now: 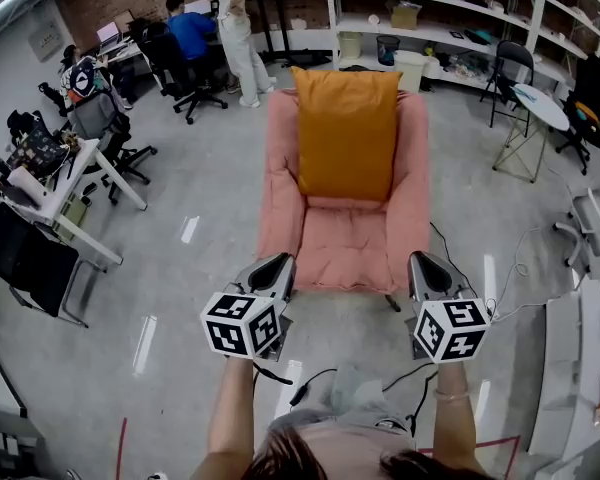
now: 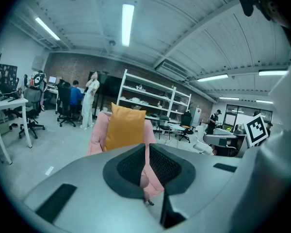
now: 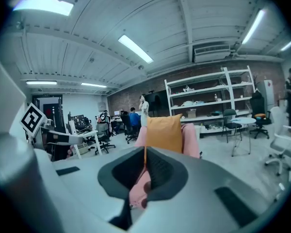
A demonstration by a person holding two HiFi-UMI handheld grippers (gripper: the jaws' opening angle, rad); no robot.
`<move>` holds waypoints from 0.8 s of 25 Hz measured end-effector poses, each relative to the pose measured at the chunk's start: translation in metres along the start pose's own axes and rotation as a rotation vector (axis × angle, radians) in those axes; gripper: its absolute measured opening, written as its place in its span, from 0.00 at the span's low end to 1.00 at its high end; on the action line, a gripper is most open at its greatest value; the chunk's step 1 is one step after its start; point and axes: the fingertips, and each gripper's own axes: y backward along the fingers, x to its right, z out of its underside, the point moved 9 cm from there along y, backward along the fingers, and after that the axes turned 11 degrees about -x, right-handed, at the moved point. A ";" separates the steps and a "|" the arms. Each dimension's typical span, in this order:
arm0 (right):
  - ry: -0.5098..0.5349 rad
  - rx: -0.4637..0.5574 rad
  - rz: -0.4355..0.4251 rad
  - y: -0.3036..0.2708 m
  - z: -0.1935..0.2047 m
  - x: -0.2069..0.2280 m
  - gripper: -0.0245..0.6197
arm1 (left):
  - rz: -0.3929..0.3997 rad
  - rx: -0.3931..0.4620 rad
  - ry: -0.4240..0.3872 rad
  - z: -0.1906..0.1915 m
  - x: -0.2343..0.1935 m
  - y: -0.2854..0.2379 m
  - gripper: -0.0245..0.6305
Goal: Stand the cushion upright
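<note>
No writing, label, brand, number or sign is legible anywhere in these views.

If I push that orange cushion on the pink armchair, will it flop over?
Probably soft and light: the orange cushion looks plump and stuffed. It leans upright against the pink armchair backrest, so a frontal push likely squashes it; a sideways nudge might topple it.
</note>
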 end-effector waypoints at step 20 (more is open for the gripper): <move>-0.010 0.031 0.027 0.115 0.053 -0.101 0.08 | 0.009 0.044 -0.019 0.073 0.030 0.145 0.04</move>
